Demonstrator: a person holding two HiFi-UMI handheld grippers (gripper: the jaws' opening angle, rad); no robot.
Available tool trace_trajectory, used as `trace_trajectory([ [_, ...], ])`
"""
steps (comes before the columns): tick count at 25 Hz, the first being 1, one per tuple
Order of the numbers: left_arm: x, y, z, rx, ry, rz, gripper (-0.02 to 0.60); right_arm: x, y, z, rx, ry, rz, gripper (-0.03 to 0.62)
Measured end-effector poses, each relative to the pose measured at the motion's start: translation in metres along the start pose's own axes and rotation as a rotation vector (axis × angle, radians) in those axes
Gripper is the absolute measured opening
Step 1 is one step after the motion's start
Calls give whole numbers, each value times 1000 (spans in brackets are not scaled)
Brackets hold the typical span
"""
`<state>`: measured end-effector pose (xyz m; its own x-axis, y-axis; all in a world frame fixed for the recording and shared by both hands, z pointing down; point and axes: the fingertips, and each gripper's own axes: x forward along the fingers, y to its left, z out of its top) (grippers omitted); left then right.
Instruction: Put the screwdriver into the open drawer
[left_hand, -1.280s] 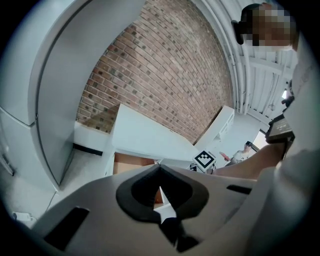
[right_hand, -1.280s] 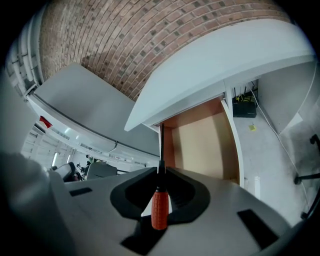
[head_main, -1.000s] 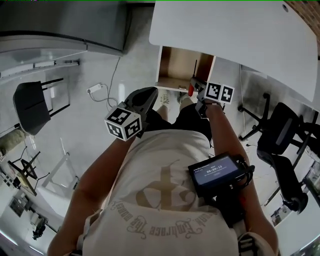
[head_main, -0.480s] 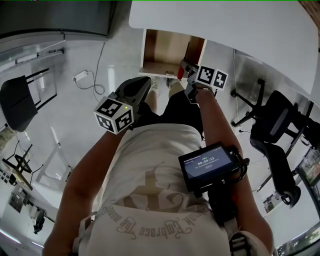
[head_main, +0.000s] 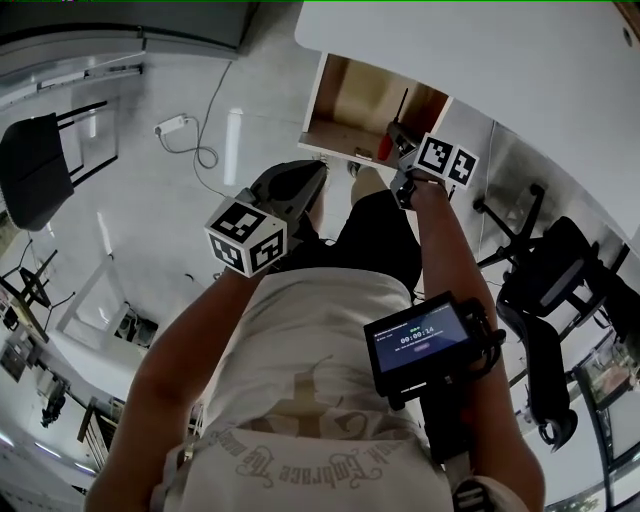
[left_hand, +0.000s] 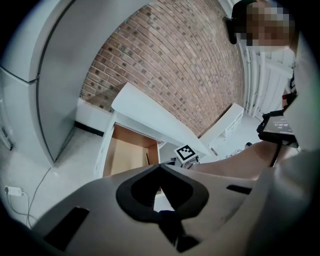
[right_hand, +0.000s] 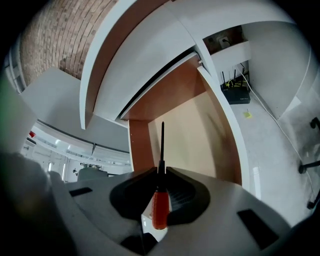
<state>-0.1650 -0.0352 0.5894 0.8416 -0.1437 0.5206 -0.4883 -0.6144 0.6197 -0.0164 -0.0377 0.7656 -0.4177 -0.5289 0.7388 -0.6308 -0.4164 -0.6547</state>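
Fingers of right gripper (right_hand: 161, 171) clamp screwdriver (right_hand: 160, 207), shaft pointing ahead toward drawer (right_hand: 200, 130); left gripper (left_hand: 160, 167) closed.

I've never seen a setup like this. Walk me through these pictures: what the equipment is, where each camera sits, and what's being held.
There is no robot here. A person holds a hand-held two-jaw gripper in each hand. The head view comes from a camera on the person's head looking steeply down, so you see them from above. The other two pictures come from cameras riding on the grippers, each looking along its own jaws. The marker cube is part of the left gripper, whose jaws are together with nothing between them. The right gripper is clamped on a screwdriver with a red handle. Its shaft points toward the open drawer, which sits under a white desk.
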Motion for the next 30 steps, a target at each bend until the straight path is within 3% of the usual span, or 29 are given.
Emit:
trace_trajectory([
  [7, 1, 3, -13, -32, 0, 21, 18, 25, -14, 8, -20, 25, -20, 67],
  [11, 5, -16, -12, -36, -10, 30, 18, 17, -27, 13, -39, 49, -49, 67],
  [18, 12, 36, -22, -73, -17, 48, 18, 87, -42, 14, -77, 81, -105, 67],
  [30, 3, 49, -40, -126, -31, 90, 18, 112, -78, 8, -111, 144, -214, 67],
])
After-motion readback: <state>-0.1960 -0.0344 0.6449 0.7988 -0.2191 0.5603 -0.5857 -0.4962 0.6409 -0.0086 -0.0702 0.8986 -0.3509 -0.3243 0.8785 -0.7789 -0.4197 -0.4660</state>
